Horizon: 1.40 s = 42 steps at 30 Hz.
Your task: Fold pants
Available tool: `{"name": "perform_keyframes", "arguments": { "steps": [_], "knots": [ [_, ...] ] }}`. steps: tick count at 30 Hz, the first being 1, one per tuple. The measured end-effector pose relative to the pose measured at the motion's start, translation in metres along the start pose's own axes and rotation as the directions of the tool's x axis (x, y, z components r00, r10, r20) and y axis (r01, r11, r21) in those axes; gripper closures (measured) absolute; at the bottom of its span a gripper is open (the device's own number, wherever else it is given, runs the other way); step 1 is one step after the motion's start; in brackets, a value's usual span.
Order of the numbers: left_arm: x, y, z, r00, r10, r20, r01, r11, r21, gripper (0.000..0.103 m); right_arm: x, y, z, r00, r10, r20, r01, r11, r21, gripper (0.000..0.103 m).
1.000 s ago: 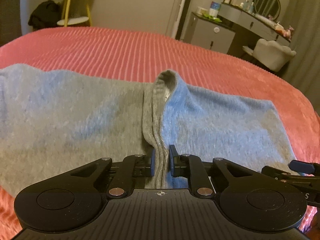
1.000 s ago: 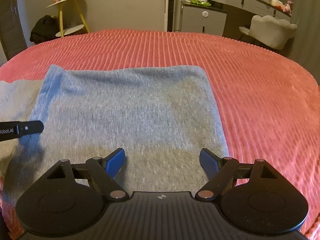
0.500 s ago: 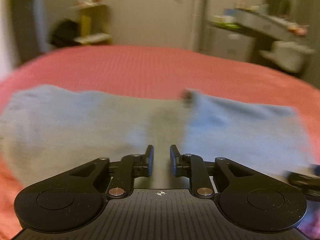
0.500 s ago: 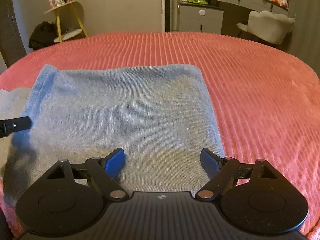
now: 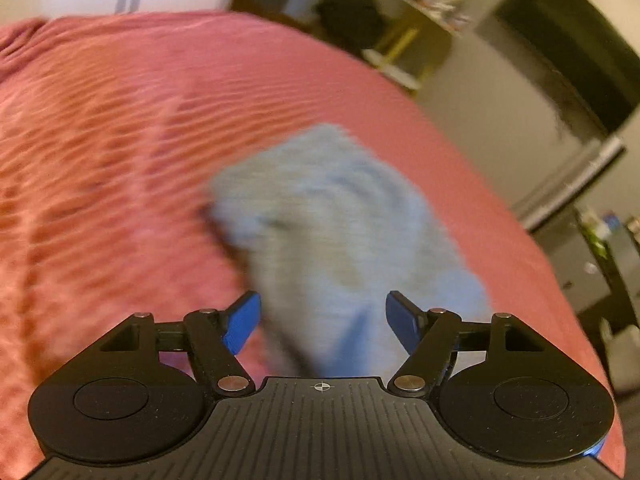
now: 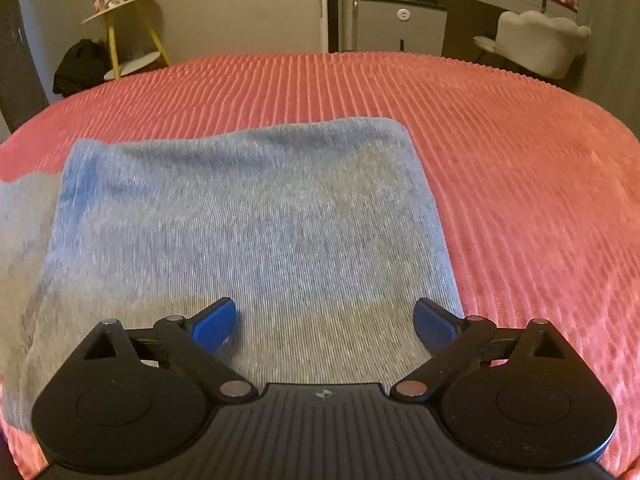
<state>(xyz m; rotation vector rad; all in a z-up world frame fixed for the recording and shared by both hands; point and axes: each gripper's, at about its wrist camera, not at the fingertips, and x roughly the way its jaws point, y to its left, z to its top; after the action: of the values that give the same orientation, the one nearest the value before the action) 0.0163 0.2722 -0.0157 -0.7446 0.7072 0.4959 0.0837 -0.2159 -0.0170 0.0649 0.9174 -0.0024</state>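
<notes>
While the grey-blue knit pants [image 6: 248, 232] lie flat on the ribbed coral-red bedspread [image 6: 520, 168], the right gripper [image 6: 324, 320] hovers over their near edge, jaws spread and empty; the left gripper [image 5: 323, 316], equally spread, holds nothing.

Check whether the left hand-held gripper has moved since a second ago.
Yes. The left hand-held gripper has swung left and let go: the yellow side table, formerly upper left, now sits upper right, over the blue-grey knit pants.
</notes>
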Motion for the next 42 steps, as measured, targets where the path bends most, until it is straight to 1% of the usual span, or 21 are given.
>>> {"name": "perform_keyframes", "arguments": {
  "steps": [1,3,5,11,12,14,16,18,20,23,25,27,30,31,33,35,36,37,39,41,42],
  "knots": [
    [0.003,0.01,0.001,1.0,-0.001,-0.005,0.001,1.0,-0.016,0.028,0.001,0.001,0.001,1.0,0.0,0.001,0.0,1.0,0.001,0.007],
    [0.016,0.027,0.003,0.997,-0.056,-0.052,0.053,0.997,-0.063,0.028,0.003,0.002,0.001,1.0,-0.003,0.007,0.003,1.0,-0.004,0.007],
    [0.029,0.039,0.004,0.993,-0.108,-0.053,0.1,0.986,-0.13,0.028,0.003,0.003,0.003,1.0,0.001,0.015,-0.001,1.0,-0.004,0.007],
    [0.054,0.026,0.019,0.987,-0.16,-0.014,0.159,0.986,-0.051,0.028,0.003,0.004,0.003,1.0,0.002,0.022,-0.002,1.0,-0.008,0.007],
    [0.059,0.025,0.021,0.986,-0.169,-0.011,0.168,0.985,-0.048,0.032,0.003,0.005,0.003,1.0,0.0,0.023,0.001,1.0,-0.009,0.007],
    [0.061,0.025,0.021,0.988,-0.156,-0.019,0.154,0.986,-0.06,0.06,0.003,0.006,0.003,1.0,-0.006,0.024,0.006,1.0,-0.012,0.007],
    [0.058,0.023,0.025,0.987,-0.16,-0.018,0.159,0.985,-0.066,0.077,0.003,0.007,0.003,1.0,-0.01,0.028,0.011,1.0,-0.015,0.007],
    [0.036,0.01,0.022,0.983,-0.181,0.043,0.18,0.983,0.025,0.081,0.0,0.008,0.003,0.999,-0.01,0.04,0.01,1.0,-0.012,0.007],
    [0.008,-0.023,0.014,0.978,-0.167,0.125,0.135,0.963,0.233,0.082,-0.004,0.006,0.003,0.998,0.0,0.06,0.0,1.0,0.004,0.007],
    [-0.033,-0.073,-0.008,0.953,-0.226,0.203,0.112,0.881,0.46,0.083,-0.008,0.0,0.005,0.997,0.019,0.078,-0.022,0.999,0.045,0.007],
    [-0.057,-0.102,-0.023,0.935,-0.273,0.226,0.113,0.834,0.54,0.083,-0.01,-0.003,0.006,0.996,0.029,0.089,-0.036,0.997,0.068,0.007],
    [-0.083,-0.135,-0.046,0.908,-0.354,0.223,0.141,0.761,0.633,0.083,-0.014,-0.007,0.007,0.994,0.041,0.104,-0.051,0.994,0.094,0.007],
    [-0.11,-0.183,-0.093,0.877,-0.451,0.169,0.17,0.618,0.767,0.083,-0.024,-0.014,0.008,0.988,0.068,0.142,-0.087,0.987,0.135,0.007],
    [-0.115,-0.198,-0.113,0.87,-0.475,0.135,0.179,0.558,0.81,0.083,-0.027,-0.017,0.008,0.985,0.08,0.154,-0.103,0.983,0.15,0.007],
    [-0.117,-0.221,-0.152,0.867,-0.495,0.059,0.203,0.458,0.865,0.081,-0.034,-0.025,0.008,0.977,0.12,0.176,-0.153,0.97,0.19,0.007],
    [-0.105,-0.238,-0.19,0.877,-0.479,-0.04,0.25,0.384,0.889,0.076,-0.04,-0.034,0.007,0.964,0.172,0.202,-0.218,0.947,0.235,0.007],
    [-0.099,-0.243,-0.206,0.885,-0.455,-0.097,0.28,0.355,0.892,0.068,-0.043,-0.038,0.007,0.957,0.194,0.213,-0.247,0.934,0.257,0.007],
    [-0.093,-0.246,-0.219,0.889,-0.43,-0.156,0.318,0.336,0.886,0.06,-0.045,-0.042,0.006,0.953,0.207,0.222,-0.265,0.924,0.275,0.007],
    [-0.081,-0.245,-0.239,0.896,-0.37,-0.245,0.37,0.318,0.873,0.057,-0.047,-0.05,0.005,0.95,0.216,0.228,-0.28,0.909,0.308,0.007],
    [-0.084,-0.238,-0.247,0.906,-0.344,-0.248,0.362,0.322,0.875,0.047,-0.045,-0.059,0.004,0.946,0.246,0.211,-0.308,0.887,0.346,0.007],
    [-0.087,-0.233,-0.244,0.917,-0.331,-0.224,0.336,0.336,0.88,0.037,-0.042,-0.062,0.003,0.941,0.27,0.202,-0.329,0.87,0.367,0.007]
  ]
}}
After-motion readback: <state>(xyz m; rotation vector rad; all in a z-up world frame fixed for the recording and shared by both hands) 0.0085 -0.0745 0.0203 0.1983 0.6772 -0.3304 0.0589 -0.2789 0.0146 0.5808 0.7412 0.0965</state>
